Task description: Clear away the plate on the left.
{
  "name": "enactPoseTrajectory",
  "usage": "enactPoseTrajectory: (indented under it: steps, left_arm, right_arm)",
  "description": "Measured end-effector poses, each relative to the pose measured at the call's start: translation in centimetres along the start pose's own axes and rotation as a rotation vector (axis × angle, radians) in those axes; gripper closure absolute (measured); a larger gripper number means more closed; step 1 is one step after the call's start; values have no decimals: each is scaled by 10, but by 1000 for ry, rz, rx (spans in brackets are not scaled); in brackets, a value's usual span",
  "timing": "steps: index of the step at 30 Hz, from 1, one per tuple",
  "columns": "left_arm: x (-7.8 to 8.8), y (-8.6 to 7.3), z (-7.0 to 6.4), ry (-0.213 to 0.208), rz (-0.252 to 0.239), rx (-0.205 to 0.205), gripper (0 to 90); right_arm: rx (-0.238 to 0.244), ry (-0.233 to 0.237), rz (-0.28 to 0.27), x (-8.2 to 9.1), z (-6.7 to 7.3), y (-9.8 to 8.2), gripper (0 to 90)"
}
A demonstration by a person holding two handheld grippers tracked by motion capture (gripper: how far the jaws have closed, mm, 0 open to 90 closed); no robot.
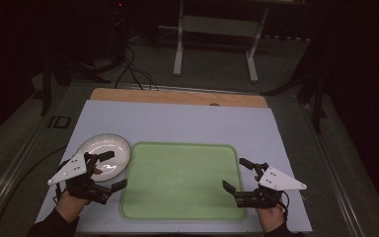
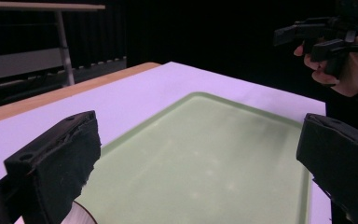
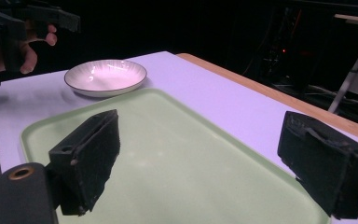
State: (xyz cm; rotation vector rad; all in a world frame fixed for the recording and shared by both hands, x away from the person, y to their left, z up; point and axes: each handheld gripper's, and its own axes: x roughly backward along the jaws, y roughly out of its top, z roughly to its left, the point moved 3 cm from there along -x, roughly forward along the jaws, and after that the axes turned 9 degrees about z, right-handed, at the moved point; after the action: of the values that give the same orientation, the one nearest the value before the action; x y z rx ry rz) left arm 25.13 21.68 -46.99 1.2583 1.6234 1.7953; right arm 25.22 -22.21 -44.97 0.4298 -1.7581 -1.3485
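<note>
Tray [image 1: 180, 180] bare between open tongs.

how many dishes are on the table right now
1. A single round white ceramic plate with a dark rim sits on the pale table mat, just off the left edge of the empty green rectangular tray, under the left gripper. Nothing suggests a hidden one.

Pale lavender table mat [image 1: 187, 123] is lying flat on a wooden tabletop [image 1: 177, 96], whose bare edge is showing along the far side. White metal-legged bench frame [image 1: 217, 34] is standing on grey floor beyond, black cables [image 1: 133, 69] trailing beside it.
</note>
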Motion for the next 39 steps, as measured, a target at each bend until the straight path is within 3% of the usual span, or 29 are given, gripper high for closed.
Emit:
enactPoseTrajectory:
  steps: [4, 6, 8, 9, 15, 23, 29, 39]
  left_arm:
    - [-1, 0, 1, -5, 4, 26, 0]
    - [-1, 2, 1, 24, 34, 43, 0]
    - [-1, 2, 1, 24, 34, 43, 0]
    - [-1, 3, -3, -4, 53, 38, 0]
    - [-9, 5, -15, -50, 98, -15, 0]
    - [-17, 11, -31, -88, 159, -76, 0]
    - [-18, 13, -30, -104, 155, -76, 0]
    - [-16, 25, -18, -70, 173, -68, 3]
  right_arm:
    - [-4, 3, -1, 0, 0, 0, 126]
    - [-8, 3, -5, 1, 0, 0, 126]
    - [-9, 3, -4, 1, 0, 0, 126]
    - [-7, 4, -5, 0, 0, 0, 126]
    - [-5, 6, 2, -1, 1, 0, 127]
    - [-13, 5, 0, -2, 0, -1, 127]
    - [-14, 1, 2, -2, 0, -1, 128]
    - [-22, 6, 6, -3, 1, 0, 128]
